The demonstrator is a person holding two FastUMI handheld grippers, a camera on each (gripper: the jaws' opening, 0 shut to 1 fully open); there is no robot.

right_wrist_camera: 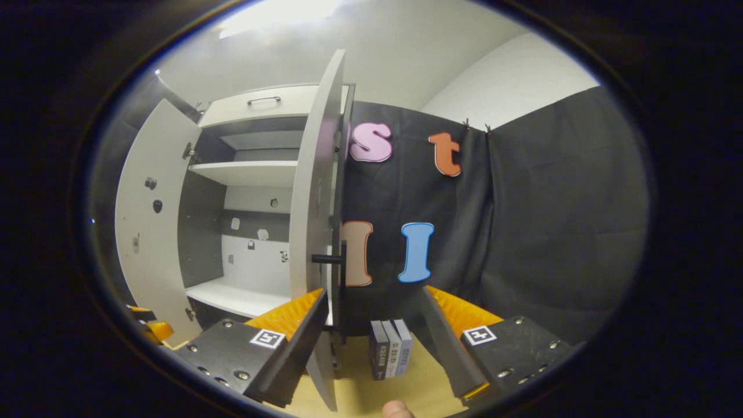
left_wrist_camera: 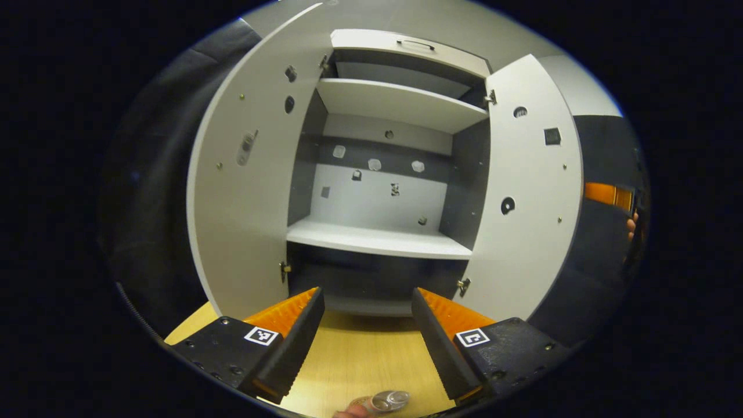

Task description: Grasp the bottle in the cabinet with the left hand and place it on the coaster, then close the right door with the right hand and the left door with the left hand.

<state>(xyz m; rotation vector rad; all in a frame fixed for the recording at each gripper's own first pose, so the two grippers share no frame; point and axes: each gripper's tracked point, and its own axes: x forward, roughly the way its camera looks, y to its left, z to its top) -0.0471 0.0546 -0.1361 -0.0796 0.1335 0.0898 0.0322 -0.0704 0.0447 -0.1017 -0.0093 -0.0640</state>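
Observation:
The grey cabinet point(left_wrist_camera: 380, 241) stands in front of me with both doors swung out and its shelves bare. In the left gripper view the left door point(left_wrist_camera: 244, 197) and the right door point(left_wrist_camera: 531, 191) frame the opening. My left gripper point(left_wrist_camera: 367, 293) is open over the wooden table, holding nothing. A clear shiny thing point(left_wrist_camera: 390, 399), likely the bottle's top, shows at the bottom edge, low between the fingers. In the right gripper view my right gripper point(right_wrist_camera: 374, 292) is open close to the right door point(right_wrist_camera: 313, 220), seen edge-on, with its black handle point(right_wrist_camera: 335, 259) just above the fingers.
Three small books point(right_wrist_camera: 390, 348) stand on the wooden table point(right_wrist_camera: 424, 383) beyond the right gripper, by the black cloth wall. The right gripper and a hand point(left_wrist_camera: 631, 226) appear past the right door. The left gripper point(right_wrist_camera: 148, 328) shows low beside the left door point(right_wrist_camera: 151, 226).

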